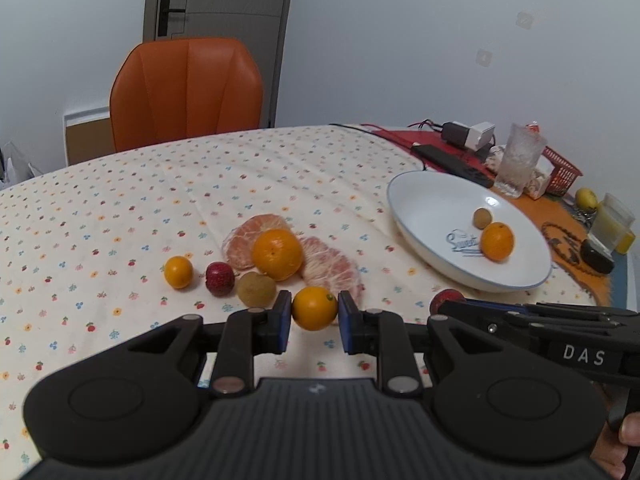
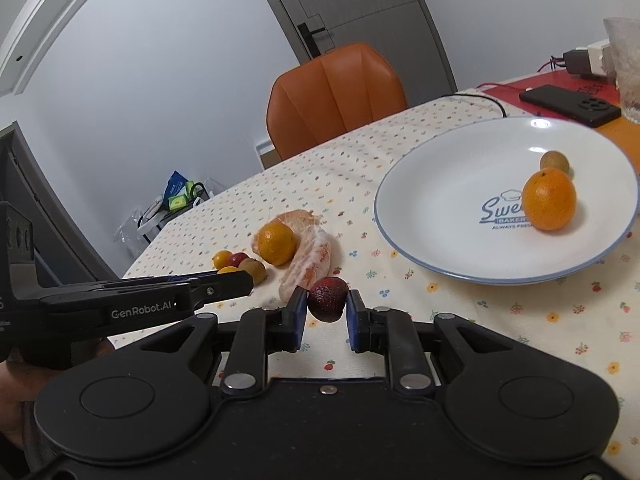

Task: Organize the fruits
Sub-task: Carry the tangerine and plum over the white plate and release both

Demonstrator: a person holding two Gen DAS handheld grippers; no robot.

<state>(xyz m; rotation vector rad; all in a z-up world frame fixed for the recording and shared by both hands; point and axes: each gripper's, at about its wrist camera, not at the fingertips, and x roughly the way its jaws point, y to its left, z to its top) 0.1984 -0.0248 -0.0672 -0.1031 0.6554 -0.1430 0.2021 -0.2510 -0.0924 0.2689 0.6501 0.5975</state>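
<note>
Two grippers are each holding a fruit above the table [image 1: 120, 184]. The left gripper [image 1: 314, 312] has its blue pads [image 1: 285, 320] pressed on a small orange [image 1: 314, 307] — one pad on each side. The right gripper [image 2: 327, 308] is squeezed shut on a dark red berry [image 2: 328, 298], and in the left view that berry shows just past the tip of the right gripper.

More fruit sits in a bunch on the dotted cloth. A big orange [image 1: 277, 254] rests against two peeled pieces [image 1: 334, 268], one behind it and one to its right. Near them are a brown fruit [image 1: 256, 289], a red berry [image 1: 219, 278] and a tiny orange [image 1: 178, 272] in a row.

To the right is a white plate [image 2: 432, 200] with a blue rim. It holds an orange [image 2: 549, 200] and a small brown fruit [image 2: 554, 162] — the two are touching.

Behind the plate are a phone [image 2: 570, 105], a cloudy cup [image 1: 520, 158] and a red basket [image 1: 562, 172]. An orange chair [image 1: 186, 90] stands at the far side of the table.
</note>
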